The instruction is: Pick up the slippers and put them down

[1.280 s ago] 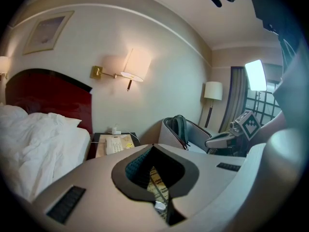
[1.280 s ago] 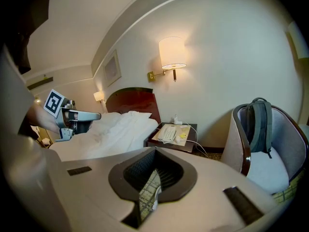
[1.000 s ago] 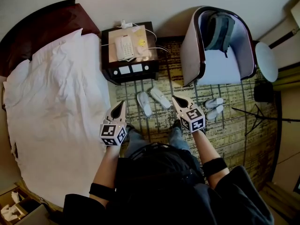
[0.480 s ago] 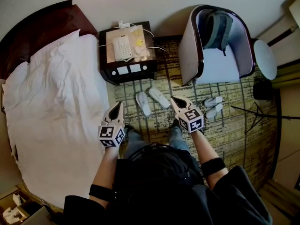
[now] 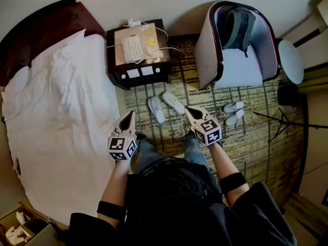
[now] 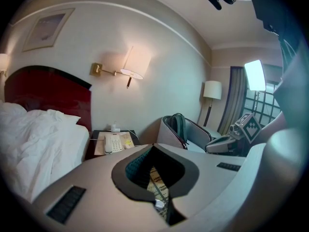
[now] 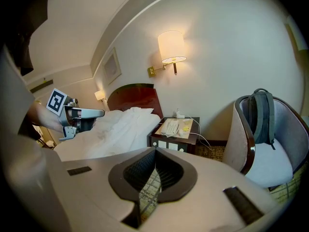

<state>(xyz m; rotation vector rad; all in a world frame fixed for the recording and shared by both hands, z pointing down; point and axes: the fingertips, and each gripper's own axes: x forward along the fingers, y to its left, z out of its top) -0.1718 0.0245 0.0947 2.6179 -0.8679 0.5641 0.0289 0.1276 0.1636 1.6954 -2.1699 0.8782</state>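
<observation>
A patterned yellow-and-dark carpet (image 5: 256,137) fills the middle and right of the head view. On it, just below the nightstand (image 5: 114,70), lies a pair of white slippers (image 5: 157,110), side by side and splayed slightly apart. A second white pair (image 5: 233,113) lies further right, below the armchair (image 5: 207,50), whose seat holds a dark backpack (image 5: 239,27). The bed (image 5: 56,122) with its rumpled white duvet takes the left side, and its dark red headboard (image 5: 46,24) sits in the upper left. A white telephone (image 5: 134,48) rests on the nightstand, and a round table (image 5: 291,60) shows at the right edge. The left gripper (image 5: 129,116) points up the frame along the bed's edge. The right gripper (image 5: 188,109) has its tip close beside the nearer slippers. Both have their jaws closed tip to tip with nothing between them, and only carpet shows through the gap behind the tips. A lit wall lamp (image 7: 172,46) hangs above the nightstand.
</observation>
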